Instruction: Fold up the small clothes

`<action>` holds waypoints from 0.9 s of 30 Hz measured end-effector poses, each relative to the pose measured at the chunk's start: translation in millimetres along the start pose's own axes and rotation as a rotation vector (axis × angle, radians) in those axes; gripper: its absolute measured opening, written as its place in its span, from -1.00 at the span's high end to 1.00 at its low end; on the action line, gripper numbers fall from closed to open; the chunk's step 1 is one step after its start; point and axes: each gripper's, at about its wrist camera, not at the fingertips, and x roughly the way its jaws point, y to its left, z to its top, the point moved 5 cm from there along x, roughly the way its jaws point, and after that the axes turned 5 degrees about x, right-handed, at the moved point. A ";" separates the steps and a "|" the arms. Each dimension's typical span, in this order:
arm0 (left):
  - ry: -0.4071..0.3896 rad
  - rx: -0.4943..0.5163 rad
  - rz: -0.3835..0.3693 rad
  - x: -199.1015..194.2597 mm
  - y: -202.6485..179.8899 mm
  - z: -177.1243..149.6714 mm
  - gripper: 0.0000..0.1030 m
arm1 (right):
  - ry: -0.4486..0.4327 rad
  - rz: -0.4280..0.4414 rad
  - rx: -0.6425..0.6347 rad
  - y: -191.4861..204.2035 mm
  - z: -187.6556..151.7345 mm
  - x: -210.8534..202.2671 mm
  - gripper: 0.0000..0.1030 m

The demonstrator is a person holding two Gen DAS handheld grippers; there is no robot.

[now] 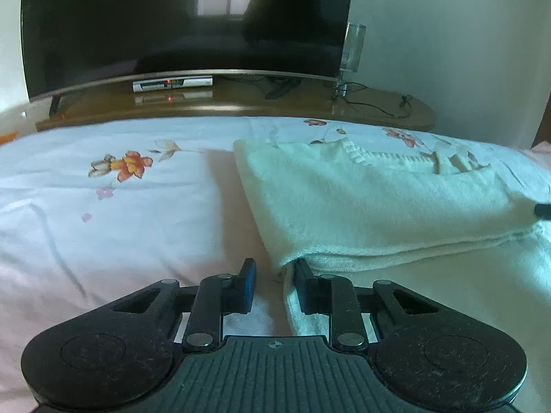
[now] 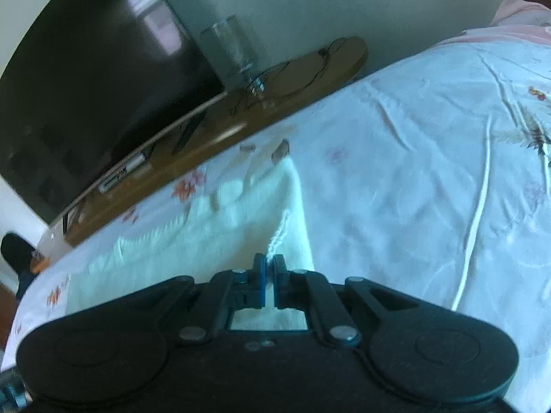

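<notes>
Pinching sweater (image 2: 220, 227) edge, right hand-held gripper (image 2: 270, 268); left hand-held gripper (image 1: 272, 275) seemingly parted.

sweater (image 1: 361, 213): fluffy knit | sheet (image 1: 103, 227): smooth cloth | shelf (image 1: 241, 98): glossy wood

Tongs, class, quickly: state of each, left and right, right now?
Left tongs: open, at the folded white garment's corner.
Right tongs: closed on the white garment.

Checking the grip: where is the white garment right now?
The white garment lies on the floral bedsheet, right of centre in the left wrist view, its near corner between the open left gripper fingers.
</notes>
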 end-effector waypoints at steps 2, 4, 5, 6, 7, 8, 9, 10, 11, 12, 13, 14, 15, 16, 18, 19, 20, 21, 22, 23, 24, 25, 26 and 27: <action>-0.002 -0.010 -0.005 1.4 1.1 -1.5 0.52 | -0.006 -0.009 -0.011 -0.6 -3.9 -2.9 0.90; -0.003 -0.015 -0.005 1.5 1.7 -2.1 0.52 | -0.012 -0.036 0.004 -5.3 -5.6 -0.7 0.90; -0.004 -0.021 -0.006 1.3 2.2 -2.3 0.53 | -0.009 -0.041 0.014 -7.4 -6.7 1.2 0.90; -0.005 -0.027 -0.006 1.2 3.1 -2.5 0.53 | -0.012 -0.046 0.017 -8.6 -7.6 1.6 0.90; -0.006 -0.033 -0.008 1.5 4.1 -2.8 0.53 | -0.017 -0.044 0.014 -8.7 -8.7 1.1 0.90; -0.007 -0.042 -0.011 2.0 5.5 -3.1 0.53 | -0.017 -0.045 0.008 -8.2 -9.9 -0.2 0.90; -0.005 -0.049 -0.012 2.2 6.3 -3.2 0.53 | -0.013 -0.047 0.003 -8.1 -11.3 0.1 0.90; 0.000 -0.049 -0.011 1.5 6.9 -3.4 0.53 | -0.005 -0.049 -0.002 -9.7 -11.1 2.7 0.90; 0.005 -0.044 -0.011 -0.6 7.9 -3.9 0.52 | 0.002 -0.056 -0.009 -11.1 -12.1 4.6 0.91; 0.011 -0.038 -0.011 -4.1 10.3 -4.8 0.52 | 0.005 -0.060 -0.012 -12.9 -12.1 5.4 0.94; 0.009 -0.035 -0.002 -10.4 14.0 -5.2 0.52 | 0.009 -0.055 -0.007 -13.1 -10.1 5.6 0.92; -0.007 -0.026 0.023 -17.9 17.5 -3.4 0.52 | 0.016 -0.052 -0.001 -13.9 -8.6 3.7 0.88; -0.025 -0.026 0.039 -23.3 19.3 2.0 0.52 | -0.001 -0.059 -0.004 -13.5 -5.5 -2.2 0.64; -0.048 -0.044 0.038 -26.1 18.9 10.7 0.52 | -0.040 -0.067 -0.020 -10.6 -2.1 -9.6 0.63; -0.085 -0.076 0.001 -21.7 6.9 31.3 0.52 | -0.066 -0.003 -0.029 1.7 4.4 -11.8 0.66; -0.091 -0.075 -0.028 -14.9 -4.0 39.9 0.52 | -0.048 0.009 -0.046 10.5 5.2 -6.0 0.66; -0.085 -0.068 -0.051 -6.5 -15.2 45.2 0.52 | -0.030 0.004 -0.090 22.3 4.2 1.9 0.67; -0.073 -0.057 -0.074 2.9 -25.1 47.1 0.52 | -0.015 -0.003 -0.154 34.3 0.6 10.1 0.70; -0.043 -0.047 -0.091 13.1 -33.2 45.3 0.52 | -0.002 -0.018 -0.224 44.5 -4.8 18.6 0.70; -0.012 -0.034 -0.093 20.7 -37.6 41.0 0.52 | 0.014 -0.037 -0.278 50.2 -10.6 25.5 0.70; 0.001 -0.019 -0.086 25.3 -38.8 35.1 0.52 | 0.031 -0.057 -0.330 52.2 -16.8 30.8 0.75; 0.003 -0.020 -0.082 27.3 -36.3 30.3 0.52 | 0.032 -0.078 -0.367 49.8 -20.6 32.6 0.77; -0.011 -0.051 -0.098 25.6 -30.2 27.6 0.52 | 0.025 -0.092 -0.396 44.7 -22.8 31.7 0.79; -0.012 -0.074 -0.113 24.3 -25.1 26.4 0.52 | 0.015 -0.087 -0.398 38.3 -22.6 28.5 0.82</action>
